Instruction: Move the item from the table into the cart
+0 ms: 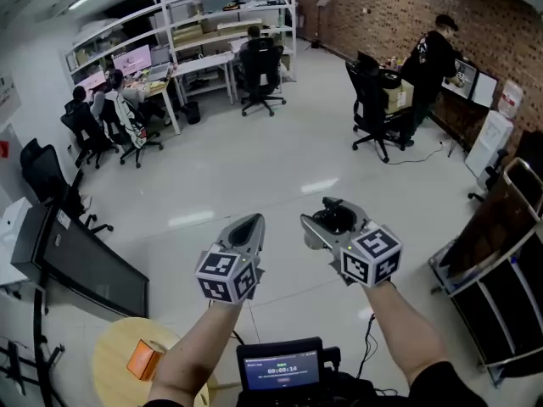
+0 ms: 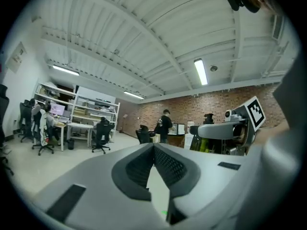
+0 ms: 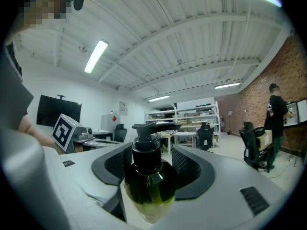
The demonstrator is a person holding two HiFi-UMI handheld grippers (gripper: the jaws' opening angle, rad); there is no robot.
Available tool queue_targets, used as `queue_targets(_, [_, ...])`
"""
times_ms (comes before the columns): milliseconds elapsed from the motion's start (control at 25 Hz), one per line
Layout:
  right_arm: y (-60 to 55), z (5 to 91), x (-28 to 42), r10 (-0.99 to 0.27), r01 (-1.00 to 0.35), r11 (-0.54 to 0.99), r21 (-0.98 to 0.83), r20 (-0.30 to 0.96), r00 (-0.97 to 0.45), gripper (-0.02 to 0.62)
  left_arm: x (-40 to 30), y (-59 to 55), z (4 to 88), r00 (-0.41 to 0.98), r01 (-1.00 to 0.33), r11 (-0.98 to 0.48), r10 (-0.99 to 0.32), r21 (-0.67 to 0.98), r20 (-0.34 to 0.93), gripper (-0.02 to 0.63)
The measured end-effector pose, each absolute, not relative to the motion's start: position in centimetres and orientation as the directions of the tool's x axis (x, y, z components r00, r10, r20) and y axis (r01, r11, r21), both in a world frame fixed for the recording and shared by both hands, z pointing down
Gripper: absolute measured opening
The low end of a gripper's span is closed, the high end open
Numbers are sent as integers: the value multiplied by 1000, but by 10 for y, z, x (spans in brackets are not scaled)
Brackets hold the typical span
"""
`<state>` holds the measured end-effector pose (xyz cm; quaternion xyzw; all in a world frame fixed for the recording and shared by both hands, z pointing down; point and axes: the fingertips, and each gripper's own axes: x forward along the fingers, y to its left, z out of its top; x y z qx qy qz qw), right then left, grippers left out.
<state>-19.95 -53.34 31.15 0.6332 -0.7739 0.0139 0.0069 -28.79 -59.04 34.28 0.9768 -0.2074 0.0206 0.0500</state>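
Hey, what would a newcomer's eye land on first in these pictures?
The right gripper clamps a dark pump bottle of yellow-green liquid, held out over the open office floor. Beside it, the left gripper is shut and empty. A black cart stands at the head view's right edge; a round wooden table with an orange item sits lower left.

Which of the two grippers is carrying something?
The right gripper: a dark pump bottle of yellowish liquid is clamped between its jaws. The left gripper has its jaws closed together with nothing between them.
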Motion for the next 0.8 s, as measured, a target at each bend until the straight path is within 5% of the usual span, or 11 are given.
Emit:
queue_targets(440, [-382, 326, -4, -963, -962, -269, -47, 7, 269, 252, -67, -474, 341, 997, 76, -995, 76, 64, 1, 6])
queue_targets(800, [-84, 312, 226, -822, -822, -569, -23, -22, 569, 252, 203, -198, 328, 903, 428, -903, 429, 33, 13, 6])
